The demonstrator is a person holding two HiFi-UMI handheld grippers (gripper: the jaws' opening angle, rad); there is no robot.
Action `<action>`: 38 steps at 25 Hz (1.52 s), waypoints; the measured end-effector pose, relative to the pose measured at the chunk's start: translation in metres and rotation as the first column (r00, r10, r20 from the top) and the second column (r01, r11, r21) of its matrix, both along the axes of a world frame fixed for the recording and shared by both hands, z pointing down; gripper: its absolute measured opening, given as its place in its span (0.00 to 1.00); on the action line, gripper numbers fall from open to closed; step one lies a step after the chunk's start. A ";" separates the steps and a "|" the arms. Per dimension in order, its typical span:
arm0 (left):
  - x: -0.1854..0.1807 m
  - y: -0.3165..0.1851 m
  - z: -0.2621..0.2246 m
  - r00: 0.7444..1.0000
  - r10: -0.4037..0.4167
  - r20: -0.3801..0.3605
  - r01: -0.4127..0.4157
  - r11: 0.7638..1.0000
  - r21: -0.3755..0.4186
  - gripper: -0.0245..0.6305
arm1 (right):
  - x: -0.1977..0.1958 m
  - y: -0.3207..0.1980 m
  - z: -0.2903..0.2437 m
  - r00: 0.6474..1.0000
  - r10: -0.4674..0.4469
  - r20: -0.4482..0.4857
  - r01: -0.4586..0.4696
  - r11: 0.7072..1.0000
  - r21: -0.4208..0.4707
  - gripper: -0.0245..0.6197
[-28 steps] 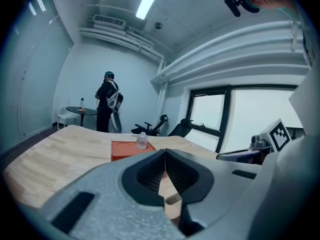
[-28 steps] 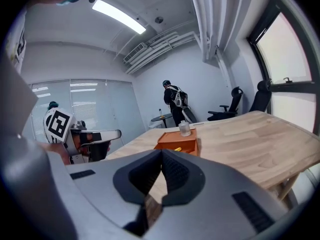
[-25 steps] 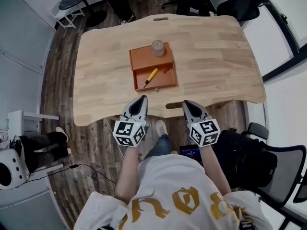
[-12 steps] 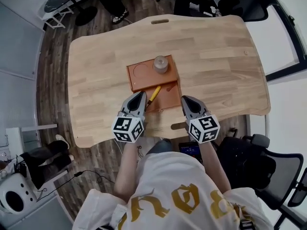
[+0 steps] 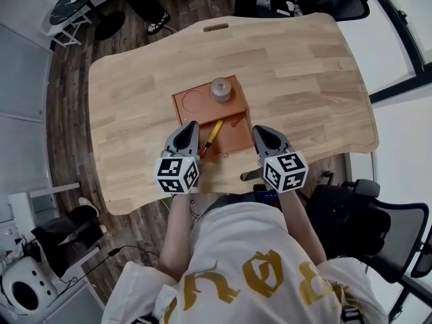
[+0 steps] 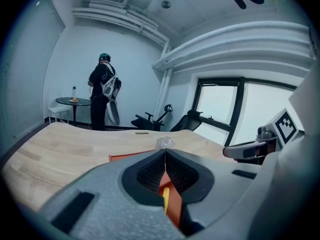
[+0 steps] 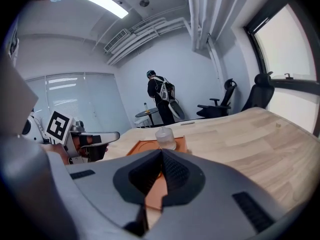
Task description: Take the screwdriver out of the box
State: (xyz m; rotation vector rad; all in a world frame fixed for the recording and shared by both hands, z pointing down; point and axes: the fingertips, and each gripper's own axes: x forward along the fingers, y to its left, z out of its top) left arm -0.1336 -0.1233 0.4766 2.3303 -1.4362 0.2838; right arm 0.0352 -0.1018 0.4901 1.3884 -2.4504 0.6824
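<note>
Left tool [image 5: 188,128] and right tool [image 5: 261,132] have advanced over the table [image 5: 304,79] to the box [image 5: 196,101]; both are closed and empty. Screwdriver [image 5: 214,131] lies in the box, beside my left tool. I should open it and straddle the handle squarely.

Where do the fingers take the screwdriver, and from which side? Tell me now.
Grip the yellow handle of the screwdriver, its thickest part. It lies flat and slanted in the orange box, so come from above, with the fingers across its width. The left gripper is nearest, but it is shut and must open first.
</note>
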 end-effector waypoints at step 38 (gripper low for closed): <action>0.008 0.019 0.036 0.996 -0.027 -0.081 0.018 0.994 -0.110 0.05 | -0.001 0.007 0.023 0.998 -0.058 -0.013 0.058 0.998 -0.006 0.05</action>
